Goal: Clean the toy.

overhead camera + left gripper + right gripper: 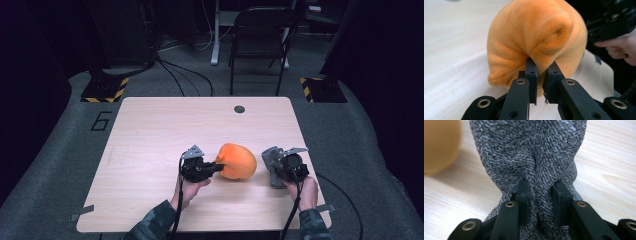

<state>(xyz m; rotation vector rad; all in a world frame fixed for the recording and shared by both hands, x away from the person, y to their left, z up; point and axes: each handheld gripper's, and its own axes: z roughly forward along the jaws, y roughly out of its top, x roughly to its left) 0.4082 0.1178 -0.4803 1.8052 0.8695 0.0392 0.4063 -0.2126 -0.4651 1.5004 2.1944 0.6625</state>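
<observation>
Pinching orange fleece (238, 161), left tongs (218, 167) anchor it at 9 o'clock; right tongs (278, 169) clamp grey cloth (273, 159), ready for lifting.

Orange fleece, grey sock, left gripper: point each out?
orange fleece (238, 161), high view, top of bundle.
grey sock (529, 150), right gripper view, upper knit.
left gripper (541, 75), left gripper view, between fingertips.

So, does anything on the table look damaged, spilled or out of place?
Nothing stands out. The left gripper pinches a fold of the orange fleece item, and the right gripper pinches the grey fuzzy item. Both fabrics are bunched at the jaws, but neither looks torn. The wooden table shows no spill.
</observation>
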